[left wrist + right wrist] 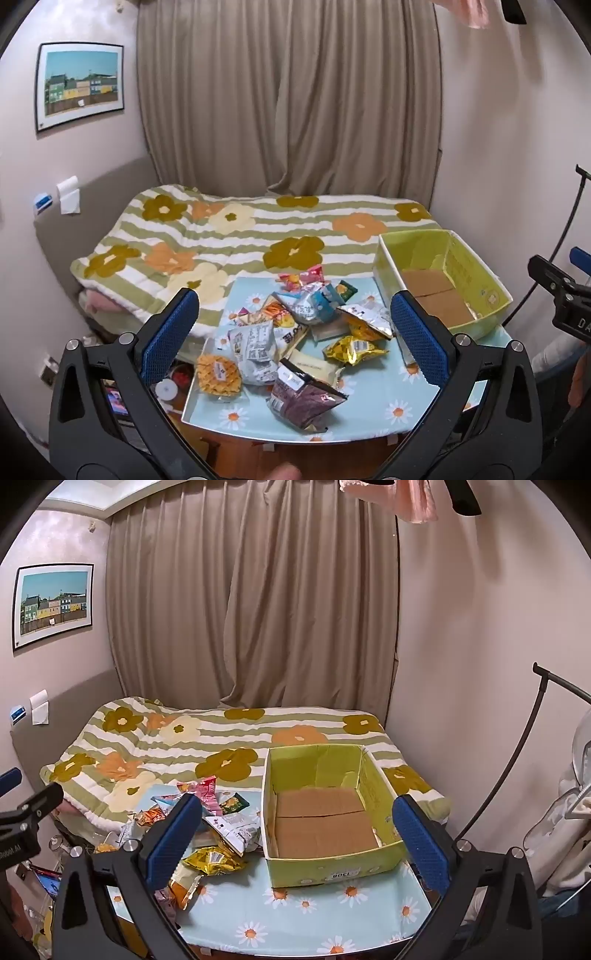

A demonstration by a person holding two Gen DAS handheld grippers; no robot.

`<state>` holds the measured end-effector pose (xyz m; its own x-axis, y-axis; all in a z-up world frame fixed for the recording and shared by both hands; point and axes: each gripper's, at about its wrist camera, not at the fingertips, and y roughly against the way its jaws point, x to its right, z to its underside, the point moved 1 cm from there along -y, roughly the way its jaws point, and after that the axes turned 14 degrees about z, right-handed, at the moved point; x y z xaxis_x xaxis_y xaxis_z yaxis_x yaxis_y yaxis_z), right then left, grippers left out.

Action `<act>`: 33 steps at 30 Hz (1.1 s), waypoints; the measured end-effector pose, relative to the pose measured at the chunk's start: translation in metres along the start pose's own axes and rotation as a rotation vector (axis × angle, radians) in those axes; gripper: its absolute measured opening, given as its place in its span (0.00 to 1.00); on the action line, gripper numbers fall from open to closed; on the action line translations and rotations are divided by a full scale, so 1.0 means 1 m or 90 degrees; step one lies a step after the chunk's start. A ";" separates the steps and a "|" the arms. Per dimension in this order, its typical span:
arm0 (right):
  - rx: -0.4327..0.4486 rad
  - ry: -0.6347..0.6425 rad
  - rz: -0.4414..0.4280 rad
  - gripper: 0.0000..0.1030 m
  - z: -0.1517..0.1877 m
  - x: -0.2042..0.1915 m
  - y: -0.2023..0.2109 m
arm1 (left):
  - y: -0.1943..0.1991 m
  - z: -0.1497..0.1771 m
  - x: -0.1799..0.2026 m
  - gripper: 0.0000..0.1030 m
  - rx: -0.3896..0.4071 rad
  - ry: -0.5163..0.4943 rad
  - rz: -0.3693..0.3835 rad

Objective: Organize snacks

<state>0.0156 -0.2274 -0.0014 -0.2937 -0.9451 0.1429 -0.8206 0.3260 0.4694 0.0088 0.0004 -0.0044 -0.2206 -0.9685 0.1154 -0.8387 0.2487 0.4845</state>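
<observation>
Both grippers, left [295, 332] & right [297, 834], hover w/ fingers wide apart, holding nothing, over snack pile [291, 332] beside green box [325, 812] on table [295, 915].

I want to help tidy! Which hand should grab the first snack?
Probably the left. The left gripper is open and aimed right at the snacks, while the right gripper faces the empty box, with the snacks off to its side.

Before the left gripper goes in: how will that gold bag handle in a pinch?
The gold bag looks puffed and crinkled, so probably light and squashy. Its foil looks glossy, so it may slip between the pads. It leans on other packets, so lifting it could shift them.
</observation>
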 end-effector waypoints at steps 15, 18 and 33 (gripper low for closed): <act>-0.026 -0.003 0.004 0.99 0.008 -0.007 0.000 | 0.006 0.001 0.009 1.00 0.017 -0.029 -0.007; -0.029 -0.005 0.008 0.99 0.011 -0.006 -0.001 | 0.007 0.001 0.007 1.00 0.014 -0.031 -0.006; -0.031 -0.008 0.007 0.99 0.006 -0.006 -0.002 | 0.000 0.003 0.000 1.00 0.000 -0.015 0.004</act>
<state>0.0162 -0.2227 -0.0085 -0.3089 -0.9412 0.1368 -0.7927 0.3343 0.5097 0.0069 0.0008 -0.0070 -0.2377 -0.9663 0.0983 -0.8371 0.2552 0.4839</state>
